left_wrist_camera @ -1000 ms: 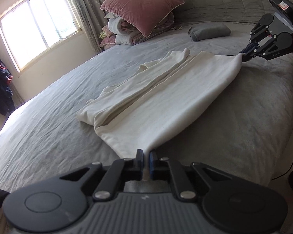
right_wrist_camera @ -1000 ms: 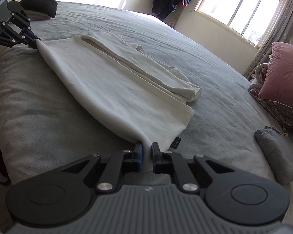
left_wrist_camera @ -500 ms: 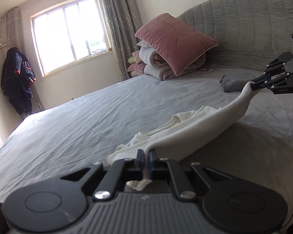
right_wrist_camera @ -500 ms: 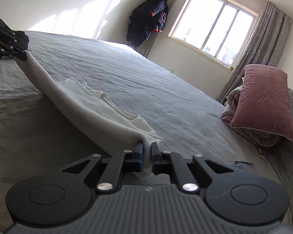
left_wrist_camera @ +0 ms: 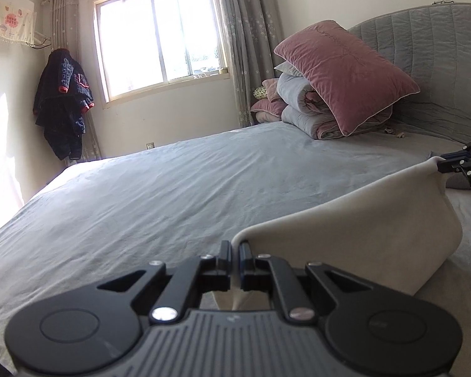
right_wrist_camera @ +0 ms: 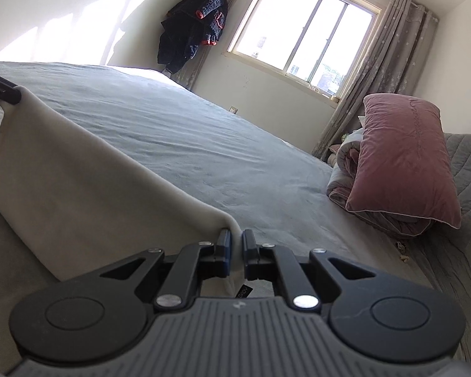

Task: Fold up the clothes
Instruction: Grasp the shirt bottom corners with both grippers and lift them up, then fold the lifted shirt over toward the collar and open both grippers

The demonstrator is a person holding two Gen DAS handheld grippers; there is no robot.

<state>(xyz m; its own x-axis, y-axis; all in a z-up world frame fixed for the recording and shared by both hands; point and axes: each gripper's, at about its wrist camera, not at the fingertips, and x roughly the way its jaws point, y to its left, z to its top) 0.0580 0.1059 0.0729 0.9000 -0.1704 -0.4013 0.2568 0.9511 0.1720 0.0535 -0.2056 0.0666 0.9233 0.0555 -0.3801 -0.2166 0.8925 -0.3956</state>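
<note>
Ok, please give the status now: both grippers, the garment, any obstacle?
Left gripper and right gripper both shut on the white garment. Its edge hangs taut between them above the grey bed. No obstacle in view.

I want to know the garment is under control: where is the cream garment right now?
The cream garment hangs stretched between the left gripper and right gripper, each shut on a corner, above the near edge of the grey bed.

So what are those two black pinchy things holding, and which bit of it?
Both hold the same cream garment. The left tool pinches one corner of its edge, and the right tool pinches the other corner, with the cloth stretched between them.
</note>
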